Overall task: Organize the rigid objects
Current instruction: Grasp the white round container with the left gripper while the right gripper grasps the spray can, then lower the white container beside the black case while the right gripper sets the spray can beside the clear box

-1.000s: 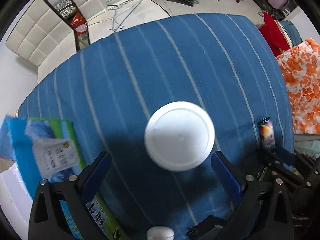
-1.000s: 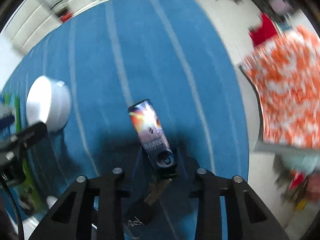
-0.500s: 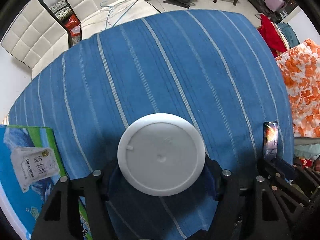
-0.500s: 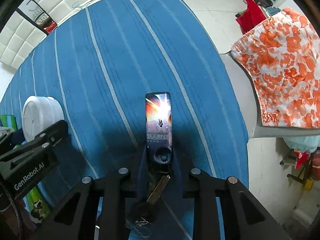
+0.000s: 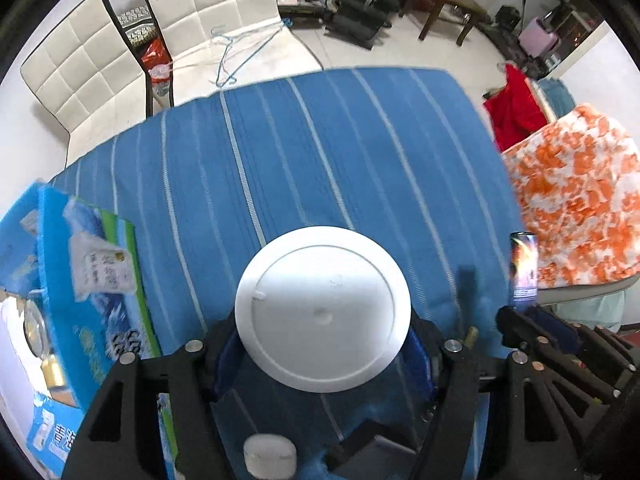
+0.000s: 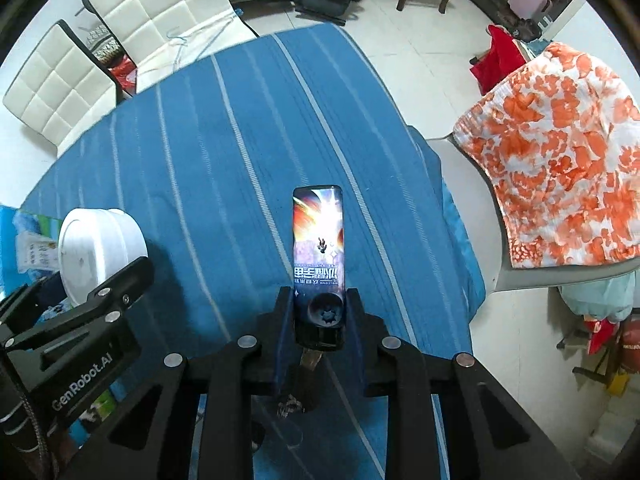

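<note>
Left tongs [image 5: 320, 344] clamp white round container [image 5: 322, 312]; right tongs [image 6: 319, 320] clamp narrow printed box [image 6: 318, 240] at its lower end. Both over near part of blue striped desk [image 6: 224, 152]. Far half bare. Tissue pack [image 5: 92, 280] overhangs left edge.

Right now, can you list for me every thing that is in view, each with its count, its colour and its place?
round container: 1, white, between the left gripper's fingers, above the cloth
printed card case: 1, dark with orange and white picture, clamped in the right gripper
key: 1, brass, hanging under the case
small cap: 1, white, on the cloth, near edge
tablecloth: 1, blue with white stripes, over the table
carton: 1, blue and green, left edge of the table
chairs: 2, cream, behind the table
patterned cloth: 1, orange and white, on a chair at the right
left gripper: 1, black, shut on the container
right gripper: 1, black, shut on the case
</note>
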Tool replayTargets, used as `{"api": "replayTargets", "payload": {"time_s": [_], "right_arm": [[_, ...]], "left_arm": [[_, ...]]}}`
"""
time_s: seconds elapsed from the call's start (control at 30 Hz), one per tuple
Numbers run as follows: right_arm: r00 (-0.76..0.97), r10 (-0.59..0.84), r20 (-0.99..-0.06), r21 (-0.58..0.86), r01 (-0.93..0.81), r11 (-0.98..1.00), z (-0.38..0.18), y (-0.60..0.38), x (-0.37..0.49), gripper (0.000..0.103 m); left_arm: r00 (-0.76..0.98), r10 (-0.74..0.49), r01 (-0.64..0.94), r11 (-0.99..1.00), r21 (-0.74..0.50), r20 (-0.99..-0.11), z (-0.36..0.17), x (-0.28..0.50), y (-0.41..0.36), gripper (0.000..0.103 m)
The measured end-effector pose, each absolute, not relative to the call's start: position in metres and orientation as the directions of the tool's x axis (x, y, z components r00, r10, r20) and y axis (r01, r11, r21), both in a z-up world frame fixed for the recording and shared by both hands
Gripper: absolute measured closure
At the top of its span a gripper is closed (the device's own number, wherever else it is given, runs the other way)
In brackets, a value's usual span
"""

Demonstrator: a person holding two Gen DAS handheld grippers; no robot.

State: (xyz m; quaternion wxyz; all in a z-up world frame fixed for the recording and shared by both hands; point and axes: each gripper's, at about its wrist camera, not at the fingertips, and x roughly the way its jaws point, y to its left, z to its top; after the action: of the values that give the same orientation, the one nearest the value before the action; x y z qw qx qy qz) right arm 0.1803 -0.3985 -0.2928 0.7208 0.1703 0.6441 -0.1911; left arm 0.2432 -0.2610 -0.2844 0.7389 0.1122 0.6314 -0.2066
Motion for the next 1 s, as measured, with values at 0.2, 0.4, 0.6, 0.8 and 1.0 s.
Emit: {"api": "replayTargets", "payload": {"time_s": [0.2, 0.4, 0.6, 0.8, 1.0], "right_arm": [[0.174, -0.05, -0.984, 0.037, 0.465, 0.884, -0.247, -0.382, 0.163, 0.076], [0.281, -0.023, -0.96, 0.093, 0.392, 0.915, -0.185, -0.332, 0.158, 0.076], [0.35, 0.048, -0.936, 0.146, 0.259, 0.955, -0.146, -0.238, 0.166, 0.076], [0.33, 0.148, -0.932, 0.206, 0.148, 0.967, -0.157, -0.132, 0.184, 0.076], [0.264, 0.173, -0.949, 0.208, 0.109, 0.972, -0.204, -0.059, 0.205, 0.076]], "left_arm": [[0.17, -0.245, 0.434, 0.888, -0.15, -0.954, -0.24, 0.24, -0.235, 0.038], [0.257, -0.299, 0.401, 0.898, -0.18, -0.919, -0.187, 0.232, -0.182, 0.038], [0.327, -0.257, 0.302, 0.94, -0.157, -0.909, -0.164, 0.23, -0.089, 0.038], [0.347, -0.159, 0.151, 0.982, -0.112, -0.924, -0.176, 0.227, 0.022, 0.038], [0.271, -0.101, 0.017, 0.995, -0.1, -0.957, -0.227, 0.232, 0.103, 0.038]]}}
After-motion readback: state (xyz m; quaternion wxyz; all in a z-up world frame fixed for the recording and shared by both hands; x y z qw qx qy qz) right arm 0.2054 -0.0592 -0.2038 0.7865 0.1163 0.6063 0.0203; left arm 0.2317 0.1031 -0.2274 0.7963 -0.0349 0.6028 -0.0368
